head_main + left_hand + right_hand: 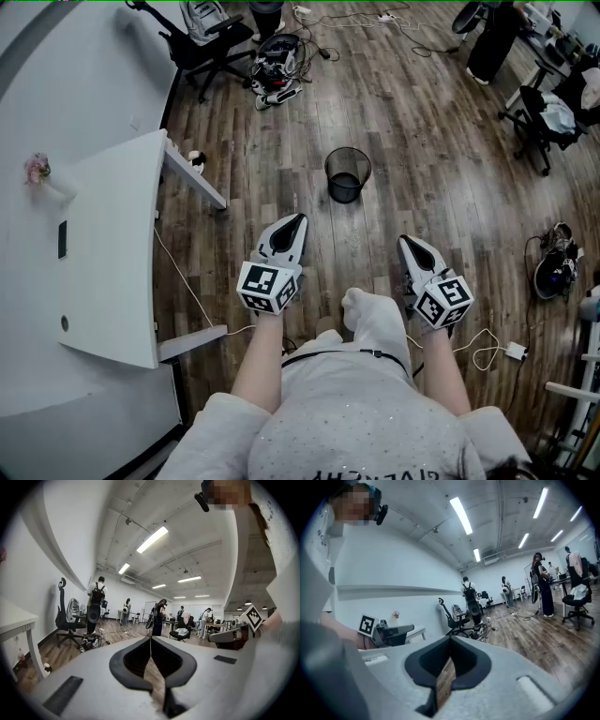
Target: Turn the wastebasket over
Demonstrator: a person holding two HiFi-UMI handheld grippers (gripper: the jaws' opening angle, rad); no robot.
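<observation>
Ahead, wastebasket (348,174) upright — left gripper (298,219), right gripper (406,242) closed (empty).

In the head view, the wastebasket (348,174) at twelve o'clock is too dark inside to show any contents. The white tabletop (103,262) at nine o'clock runs off the left edge. At one o'clock a standing person (492,42) is cut by the top edge, and the gear heap (277,66) at eleven is too tangled to identify.
</observation>
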